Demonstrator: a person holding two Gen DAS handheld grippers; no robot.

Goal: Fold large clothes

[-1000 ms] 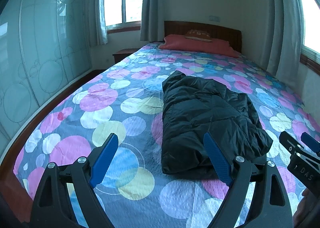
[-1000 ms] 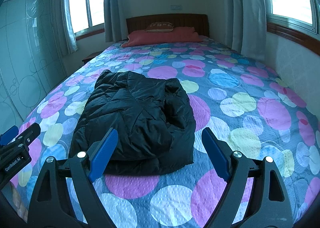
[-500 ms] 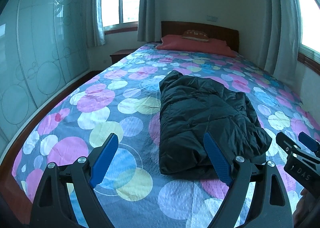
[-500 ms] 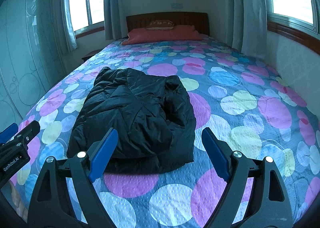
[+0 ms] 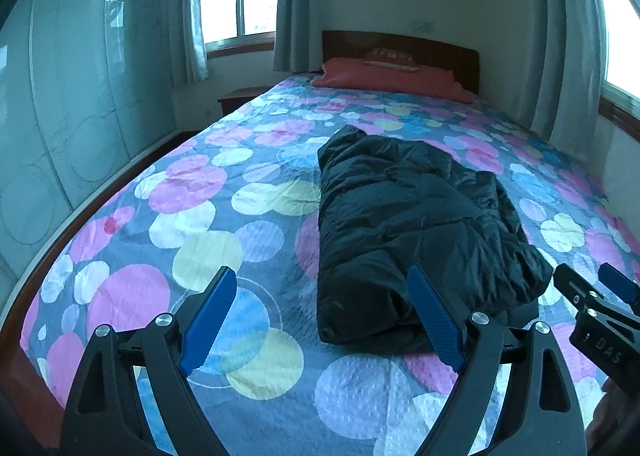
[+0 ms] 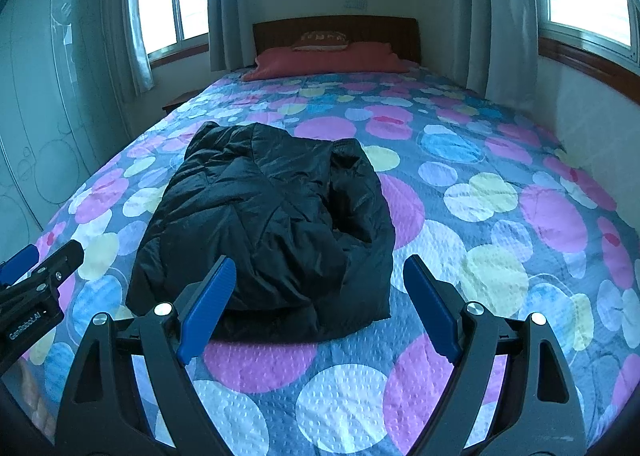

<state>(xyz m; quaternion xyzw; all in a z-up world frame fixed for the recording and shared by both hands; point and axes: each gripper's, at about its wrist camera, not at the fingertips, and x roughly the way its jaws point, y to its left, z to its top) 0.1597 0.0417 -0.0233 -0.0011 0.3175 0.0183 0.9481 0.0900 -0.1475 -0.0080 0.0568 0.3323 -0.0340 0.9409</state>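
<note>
Both the left gripper (image 5: 322, 316) and right gripper (image 6: 318, 306) are hovering spread and empty short of the black puffer jacket (image 6: 272, 228), which is lying bundled mid-bedspread (image 6: 480, 216), seemingly folded, so any next move is probably only tidying.

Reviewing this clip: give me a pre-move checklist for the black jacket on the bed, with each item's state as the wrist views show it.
1. Left gripper jaws wide and empty: ok.
2. Right gripper jaws wide and empty: ok.
3. Black jacket lies wholly on the bedspread: ok.
4. Nothing else lying on the jacket: ok.
5. Jacket folded into a compact bundle: ok, though its right edge looks bunched.
6. Layers underneath lie flat: cannot tell, hidden.
</note>
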